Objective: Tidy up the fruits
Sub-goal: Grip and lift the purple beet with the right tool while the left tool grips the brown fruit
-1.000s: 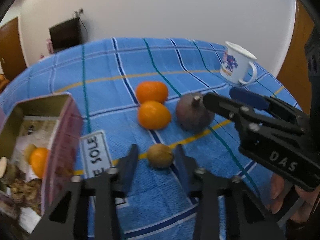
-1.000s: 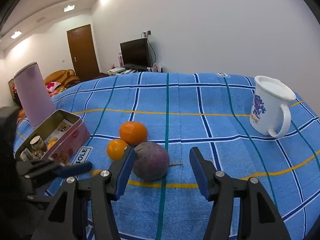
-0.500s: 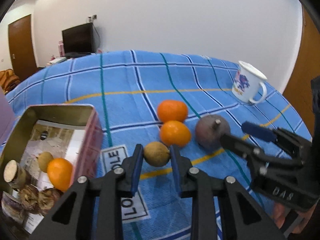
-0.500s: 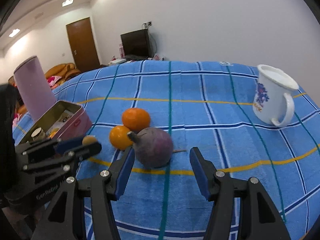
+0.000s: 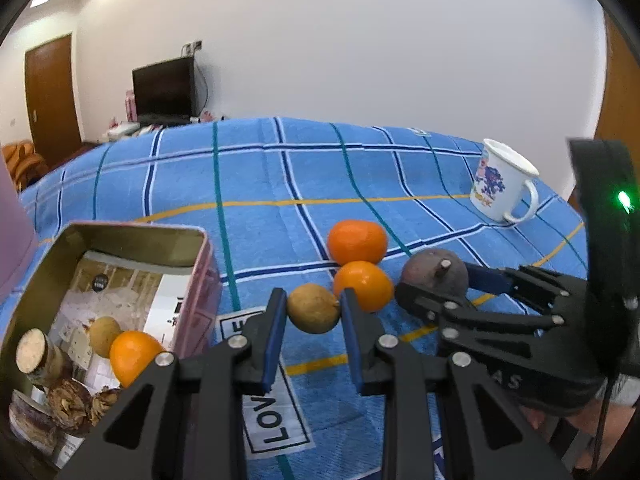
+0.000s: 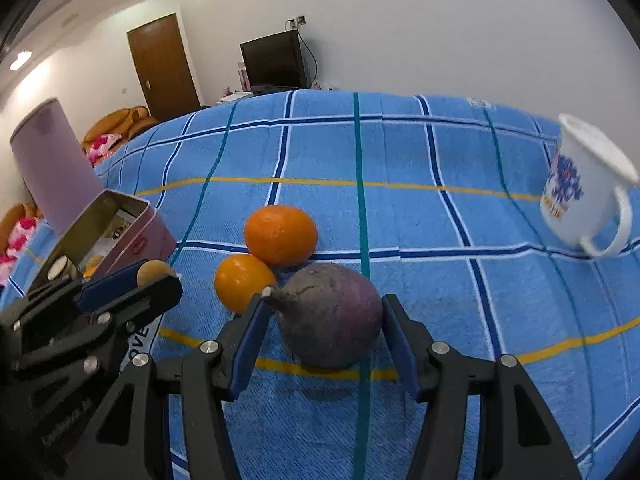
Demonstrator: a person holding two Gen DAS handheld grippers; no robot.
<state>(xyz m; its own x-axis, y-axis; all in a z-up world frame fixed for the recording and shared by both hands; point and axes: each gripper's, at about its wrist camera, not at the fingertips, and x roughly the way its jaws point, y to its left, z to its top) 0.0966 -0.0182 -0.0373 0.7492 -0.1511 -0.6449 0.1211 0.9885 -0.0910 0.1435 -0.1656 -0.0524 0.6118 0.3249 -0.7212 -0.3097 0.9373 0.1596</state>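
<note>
My left gripper (image 5: 313,309) is shut on a small brown-yellow fruit (image 5: 313,309) and holds it just above the blue checked cloth, right of an open pink tin (image 5: 136,236). The tin holds an orange, another brown fruit and several dark pieces. Two oranges (image 5: 357,242) (image 5: 364,286) lie on the cloth beyond the held fruit. A round purple fruit with a stem (image 6: 332,320) rests on the cloth, and my right gripper (image 6: 324,304) stands open with a finger on each side of it. In the right wrist view the left gripper (image 6: 132,292) and its fruit (image 6: 154,272) show at the left.
A white mug with a blue print (image 5: 502,188) stands at the far right of the cloth. A tall lilac cup (image 6: 52,168) stands behind the tin. A flat "LOVE" lid (image 5: 272,412) lies beside the tin, under my left gripper.
The left gripper closed on the brown fruit and raised it a little off the cloth. The right gripper moved forward until its fingers flank the purple fruit.
</note>
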